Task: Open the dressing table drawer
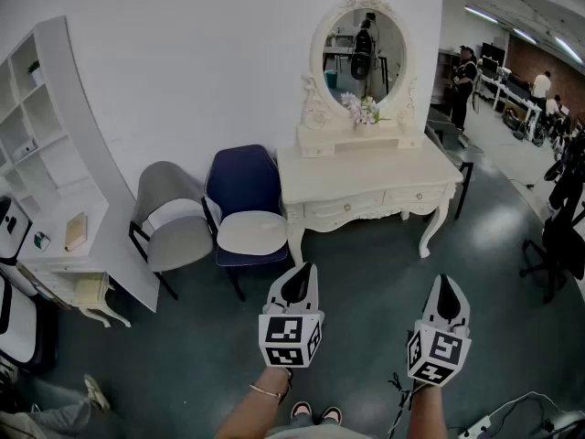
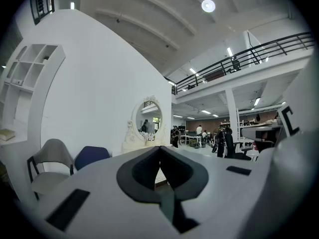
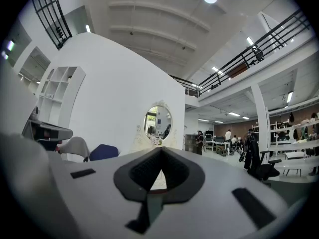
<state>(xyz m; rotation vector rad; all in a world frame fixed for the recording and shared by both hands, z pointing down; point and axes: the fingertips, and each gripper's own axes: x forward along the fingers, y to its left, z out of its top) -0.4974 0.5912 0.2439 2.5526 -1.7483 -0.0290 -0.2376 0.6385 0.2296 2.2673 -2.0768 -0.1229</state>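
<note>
The cream dressing table (image 1: 366,174) with an oval mirror (image 1: 362,46) stands against the white wall, well ahead of both grippers. Its two front drawers (image 1: 343,208) look closed. My left gripper (image 1: 300,270) is held level over the floor, short of the table's left leg, jaws together and empty. My right gripper (image 1: 445,280) hangs level to the right, in front of the table's right leg, also shut with nothing in it. In the left gripper view the left gripper (image 2: 159,147) points toward the mirror (image 2: 148,117). The right gripper (image 3: 160,148) also faces the mirror (image 3: 158,122) in its own view.
A blue chair (image 1: 242,207) and a grey chair (image 1: 174,222) stand left of the table. A white shelf unit (image 1: 55,154) fills the far left. A black office chair (image 1: 556,245) is at the right, cables (image 1: 512,414) lie bottom right, and people stand in the background.
</note>
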